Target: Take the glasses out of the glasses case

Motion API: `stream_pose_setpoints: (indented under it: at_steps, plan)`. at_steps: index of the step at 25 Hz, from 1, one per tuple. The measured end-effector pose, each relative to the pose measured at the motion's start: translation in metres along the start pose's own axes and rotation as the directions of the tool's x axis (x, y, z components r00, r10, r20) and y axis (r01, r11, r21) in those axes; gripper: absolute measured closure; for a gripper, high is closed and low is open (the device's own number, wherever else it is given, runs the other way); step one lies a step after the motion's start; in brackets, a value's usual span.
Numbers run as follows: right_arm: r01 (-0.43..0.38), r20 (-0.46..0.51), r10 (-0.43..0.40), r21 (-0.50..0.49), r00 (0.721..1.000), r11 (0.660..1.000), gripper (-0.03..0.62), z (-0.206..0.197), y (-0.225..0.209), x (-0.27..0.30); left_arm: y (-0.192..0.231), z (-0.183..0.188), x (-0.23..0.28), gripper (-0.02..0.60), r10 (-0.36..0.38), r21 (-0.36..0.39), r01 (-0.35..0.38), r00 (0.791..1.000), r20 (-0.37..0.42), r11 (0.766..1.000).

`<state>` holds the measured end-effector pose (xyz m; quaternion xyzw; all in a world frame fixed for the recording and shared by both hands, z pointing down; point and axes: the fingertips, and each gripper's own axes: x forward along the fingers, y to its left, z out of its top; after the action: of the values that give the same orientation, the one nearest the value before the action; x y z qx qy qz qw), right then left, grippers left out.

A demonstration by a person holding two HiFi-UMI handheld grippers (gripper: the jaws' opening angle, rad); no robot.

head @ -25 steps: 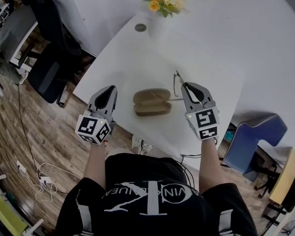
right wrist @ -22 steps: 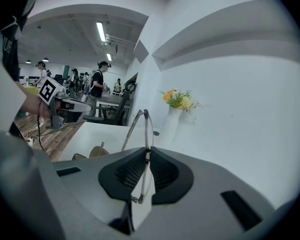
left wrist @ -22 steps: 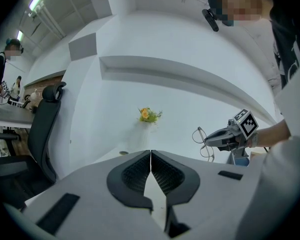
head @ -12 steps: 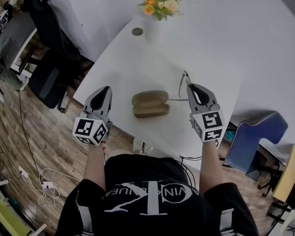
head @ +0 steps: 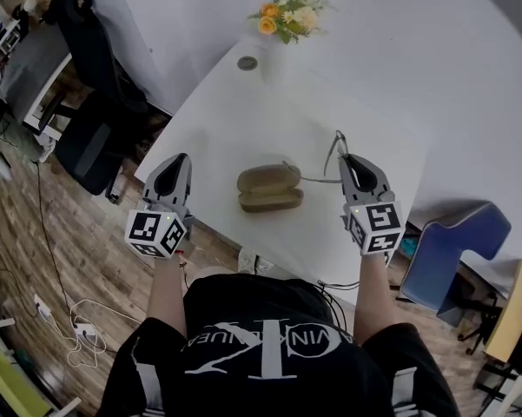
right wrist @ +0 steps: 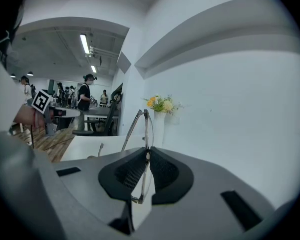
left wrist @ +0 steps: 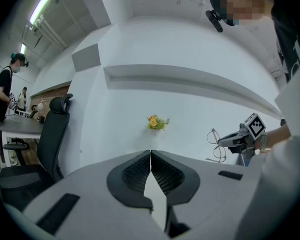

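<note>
Right gripper [head: 346, 160] has its jaws clamped on the glasses [head: 333, 144]. The frame pokes up past the tips, and one temple arm trails off to its left toward the glasses case [head: 269, 188]. The case lies on the white table [head: 234, 102] between the two grippers and looks open. Left gripper [head: 179, 165] is pinched closed on nothing, at the table's near edge. A vase of flowers [head: 288, 13] sits way out past the tips, and there's a black office chair [head: 91, 85] off to the left gripper's left.

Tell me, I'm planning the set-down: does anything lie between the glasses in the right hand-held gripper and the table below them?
Nothing visible does. The right hand-held gripper grips the glasses beside the open glasses case, which lies to their left; the table there is bare.
</note>
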<state>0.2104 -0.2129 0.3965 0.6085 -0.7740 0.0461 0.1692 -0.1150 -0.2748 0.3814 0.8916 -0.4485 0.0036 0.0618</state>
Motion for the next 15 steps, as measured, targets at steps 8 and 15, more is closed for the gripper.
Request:
stream_pose_setpoints:
  at_steps: [8,15]
  plan:
    - [0.020,0.026,-0.020,0.028,0.999,0.999,0.556,0.004,-0.007,-0.001,0.009,0.011,-0.002,0.565,0.016,0.017,-0.016,1.000,0.017,1.000]
    - [0.033,0.044,-0.036,0.058,0.998,0.998,0.556,0.008,-0.010,-0.001,0.014,0.015,-0.005,0.565,0.023,0.022,-0.024,0.999,0.023,0.999]
